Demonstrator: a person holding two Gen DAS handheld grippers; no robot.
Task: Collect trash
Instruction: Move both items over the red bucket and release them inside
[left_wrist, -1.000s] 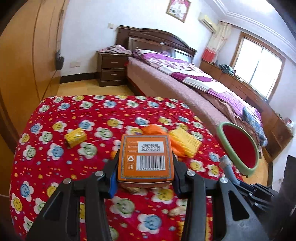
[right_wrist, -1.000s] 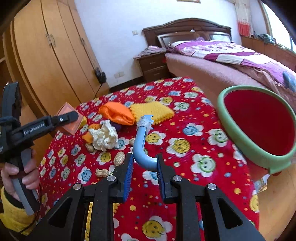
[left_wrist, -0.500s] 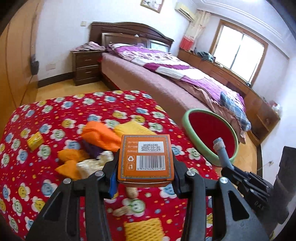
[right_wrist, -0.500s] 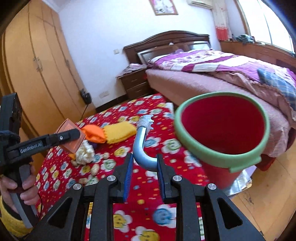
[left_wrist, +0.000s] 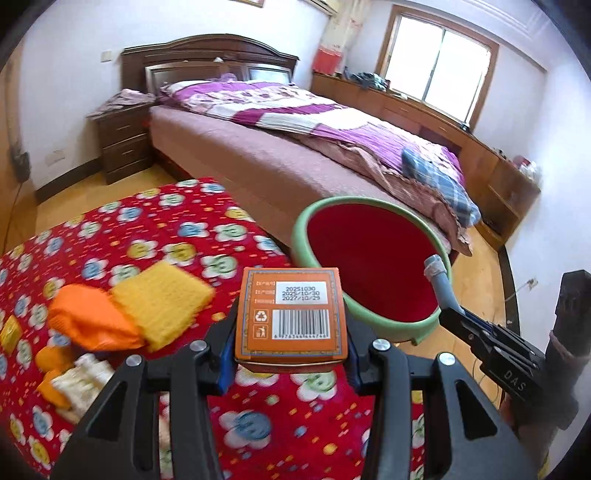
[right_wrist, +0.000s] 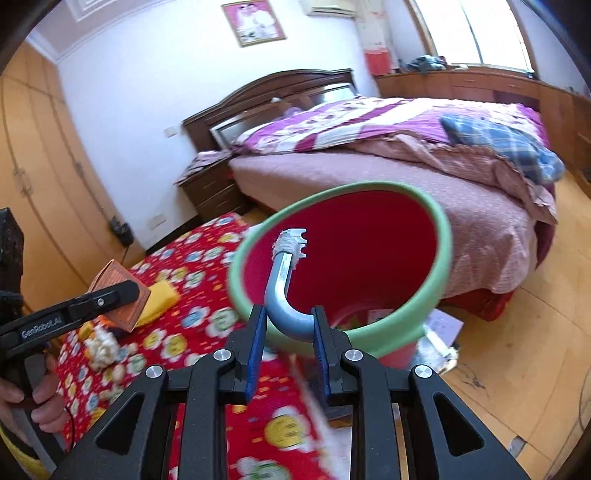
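Left tongs (left_wrist: 291, 363): we hold them part-way open, the blue pads pressed against the two sides of the orange box (left_wrist: 291, 314). The grip sits low on the box, so its barcode face stands clear above the jaws.
Right tongs (right_wrist: 288, 354): we hold them nearly closed, pinching the bend of the blue curved tube (right_wrist: 286, 295). The bend gives the pads a seat; the wrapped, toothed end projects forward and up.
Tube position: in the right wrist view the free end lies in line with the mouth of the red bin (right_wrist: 436, 266). We judge it close to a release point, though the view cannot tell us whether it is over the opening.
Box position: in the left wrist view the box is over the near right part of the surface (left_wrist: 155, 229), just short of the green rim.
Bin placement: it stands on the floor at the right edge of the surface, between it and the bed (left_wrist: 295, 158). We judge this keeps the carry from surface to bin short.
Remaining trash: to the left on the surface lie a yellow knitted piece (left_wrist: 162, 302), an orange wrapper (left_wrist: 88, 325) overlapping its left side and a white crumpled wad (left_wrist: 83, 380) nearer still.
Next step, as we judge it: bring both items over the opening before widening either pair of tongs.
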